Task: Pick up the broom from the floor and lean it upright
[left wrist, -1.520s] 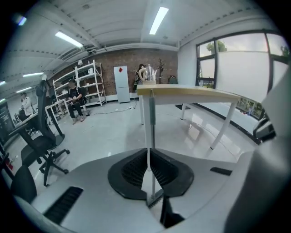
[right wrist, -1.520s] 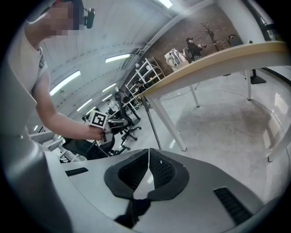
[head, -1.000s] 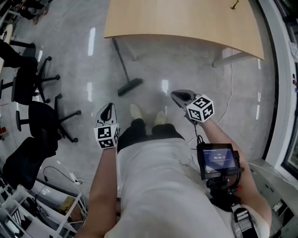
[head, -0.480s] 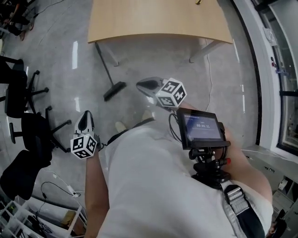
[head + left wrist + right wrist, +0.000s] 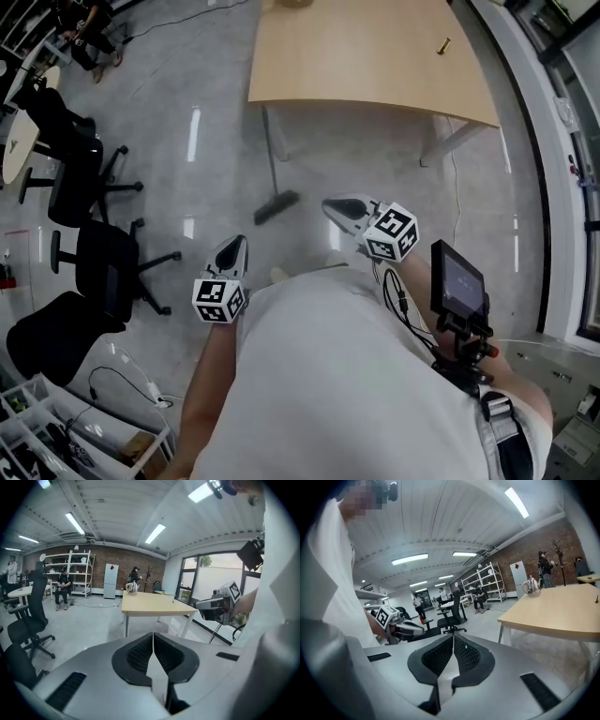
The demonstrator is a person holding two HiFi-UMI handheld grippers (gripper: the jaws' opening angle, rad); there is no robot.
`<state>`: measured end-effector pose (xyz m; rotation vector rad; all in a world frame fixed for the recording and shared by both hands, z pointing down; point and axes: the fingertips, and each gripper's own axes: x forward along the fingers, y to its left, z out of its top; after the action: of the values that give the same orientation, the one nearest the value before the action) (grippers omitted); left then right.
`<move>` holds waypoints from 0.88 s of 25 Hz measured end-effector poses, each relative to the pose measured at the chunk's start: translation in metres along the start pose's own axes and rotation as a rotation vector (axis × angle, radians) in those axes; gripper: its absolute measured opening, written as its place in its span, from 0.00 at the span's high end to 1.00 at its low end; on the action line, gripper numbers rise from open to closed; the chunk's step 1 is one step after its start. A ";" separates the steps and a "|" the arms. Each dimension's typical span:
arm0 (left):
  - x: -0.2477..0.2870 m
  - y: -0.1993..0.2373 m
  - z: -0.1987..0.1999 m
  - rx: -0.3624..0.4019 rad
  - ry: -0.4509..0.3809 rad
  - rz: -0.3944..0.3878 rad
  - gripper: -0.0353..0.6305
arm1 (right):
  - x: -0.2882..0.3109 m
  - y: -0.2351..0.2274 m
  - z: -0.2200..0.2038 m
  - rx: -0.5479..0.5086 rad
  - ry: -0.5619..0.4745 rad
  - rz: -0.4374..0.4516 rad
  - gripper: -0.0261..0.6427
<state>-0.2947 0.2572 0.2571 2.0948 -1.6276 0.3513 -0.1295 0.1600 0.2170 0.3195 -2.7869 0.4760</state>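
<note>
We see the broom (image 5: 274,183) flat on the floor (image 5: 211,159), slim dark handle, dark head; our left gripper (image 5: 236,244) and right gripper (image 5: 330,205) are pinched together, empty.

A light wooden table (image 5: 375,56) stands on the grey floor (image 5: 216,169), black office chairs (image 5: 103,267) well apart.

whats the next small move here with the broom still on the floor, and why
Probably open the right gripper's jaws and lower it toward the broom, aiming at the handle near the brush head. The broom lies on the floor with its handle running under the table. Both the right gripper and the left gripper are held above it, jaws shut on nothing.
</note>
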 end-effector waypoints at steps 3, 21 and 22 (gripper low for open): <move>0.001 -0.003 0.002 0.023 0.009 -0.043 0.92 | 0.002 0.008 -0.004 -0.023 0.015 -0.030 0.93; 0.024 -0.025 0.022 0.054 0.007 -0.122 0.92 | 0.000 0.010 0.004 0.025 -0.006 -0.033 0.93; 0.027 -0.025 0.023 0.054 0.009 -0.120 0.92 | -0.001 0.006 0.004 0.027 -0.007 -0.033 0.93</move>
<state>-0.2650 0.2281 0.2448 2.2158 -1.4948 0.3671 -0.1316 0.1643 0.2115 0.3739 -2.7794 0.5058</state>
